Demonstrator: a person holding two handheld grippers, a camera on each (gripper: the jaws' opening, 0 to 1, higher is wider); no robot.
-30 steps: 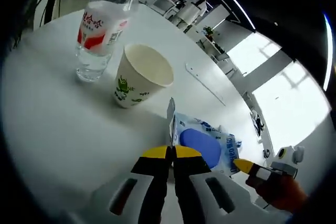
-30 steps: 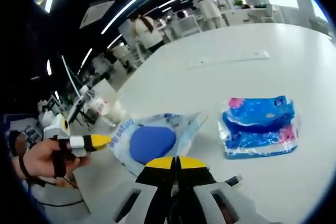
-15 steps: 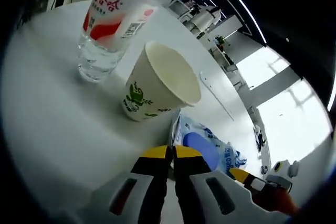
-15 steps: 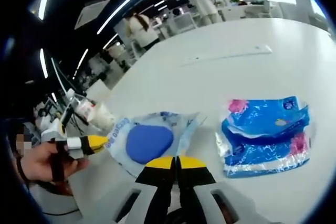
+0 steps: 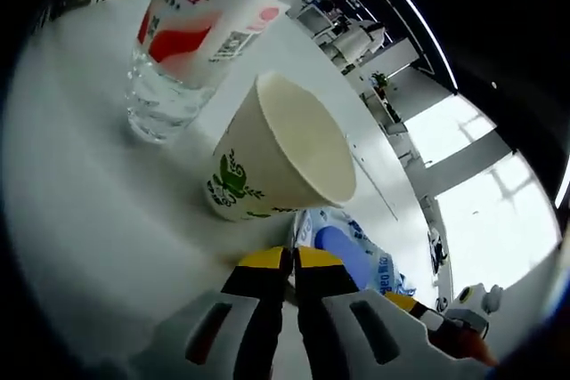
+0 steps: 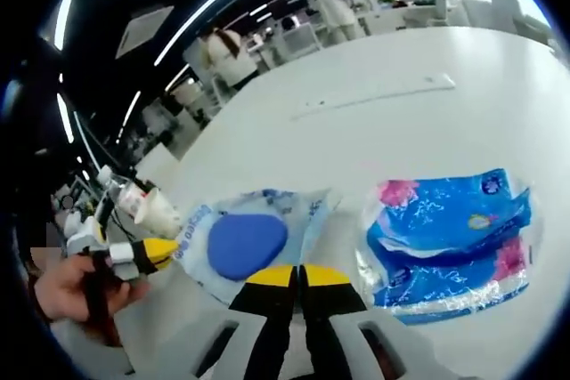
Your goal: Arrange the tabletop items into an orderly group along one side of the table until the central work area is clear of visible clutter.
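Note:
A wipes packet [image 5: 349,254] with a blue oval lid lies on the white table [image 5: 98,220], its thin edge pinched in my shut left gripper [image 5: 289,260]. Just beyond it stands a paper cup [image 5: 276,162] with a green print, and behind that a clear water bottle [image 5: 183,51] with a red label. In the right gripper view the same wipes packet [image 6: 245,242] lies ahead of my shut right gripper [image 6: 298,271], whose tips sit at its near edge. A blue tissue pack [image 6: 450,238] lies to the right. The left gripper [image 6: 147,251] holds the packet's far edge.
A long flat ruler [image 6: 374,95] lies further out on the table [image 6: 294,149]. Cup [image 6: 160,211] and bottle [image 6: 125,193] stand by the table's far-left edge. A hand [image 6: 71,287] holds the left gripper. People and desks fill the background.
The left gripper view has closed in on the cup and bottle, which loom larger, with the packet still at its jaws. In the right gripper view little has shifted.

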